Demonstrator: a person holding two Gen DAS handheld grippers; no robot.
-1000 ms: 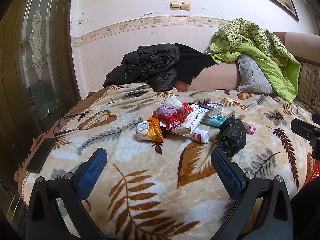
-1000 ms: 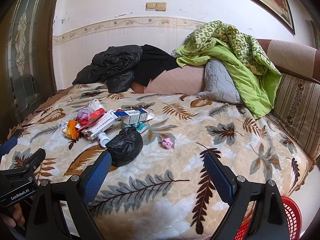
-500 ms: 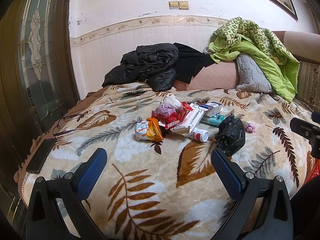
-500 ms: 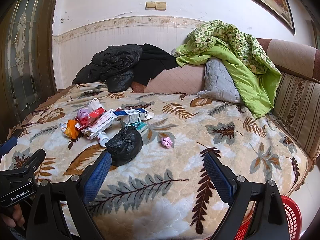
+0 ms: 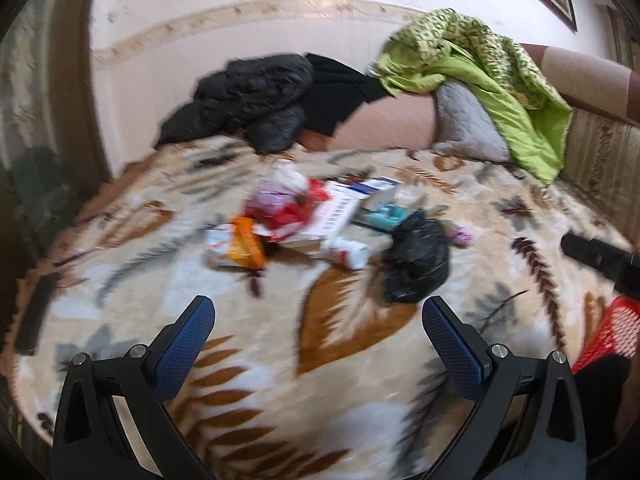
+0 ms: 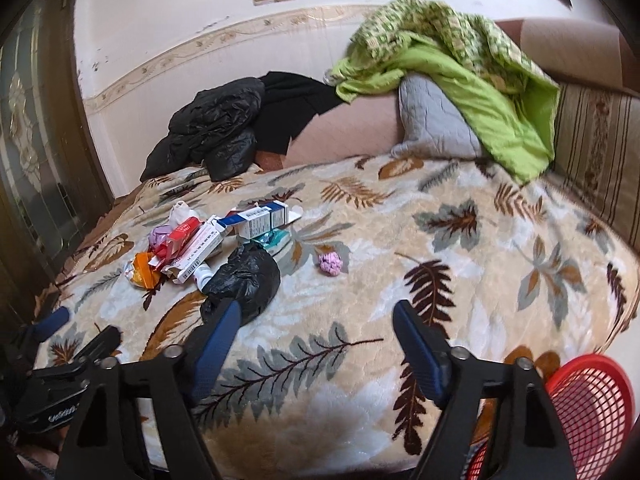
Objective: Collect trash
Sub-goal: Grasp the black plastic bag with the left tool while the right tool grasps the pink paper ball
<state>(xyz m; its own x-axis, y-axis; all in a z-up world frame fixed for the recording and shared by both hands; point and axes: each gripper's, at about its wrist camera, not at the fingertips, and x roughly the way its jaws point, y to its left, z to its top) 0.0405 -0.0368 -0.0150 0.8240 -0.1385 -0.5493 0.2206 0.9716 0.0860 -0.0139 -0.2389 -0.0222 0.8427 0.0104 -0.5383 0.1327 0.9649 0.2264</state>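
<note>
Trash lies in a heap on the leaf-patterned blanket (image 6: 460,280): an orange wrapper (image 6: 144,272), red packaging (image 6: 180,236), white cartons (image 6: 260,218), a small white bottle (image 6: 202,274), a crumpled black plastic bag (image 6: 244,280) and a pink paper ball (image 6: 331,263). The same heap shows blurred in the left wrist view, with the black bag (image 5: 416,260) on its right. My left gripper (image 5: 318,320) hangs open short of the heap, with nothing between its fingers. My right gripper (image 6: 316,320) is open and its jaws are closing, with only blanket between them; its left finger (image 6: 218,340) overlaps the black bag's near edge.
A red mesh basket (image 6: 588,408) stands by the bed's near right corner. Black jackets (image 6: 216,132), a grey pillow (image 6: 436,124) and a green quilt (image 6: 472,80) are piled at the back. A dark flat object (image 5: 38,312) lies at the bed's left edge.
Both views shifted toward the trash heap. The right gripper rolled, tilting its view, and its jaws narrowed. The left wrist view is now motion-blurred.
</note>
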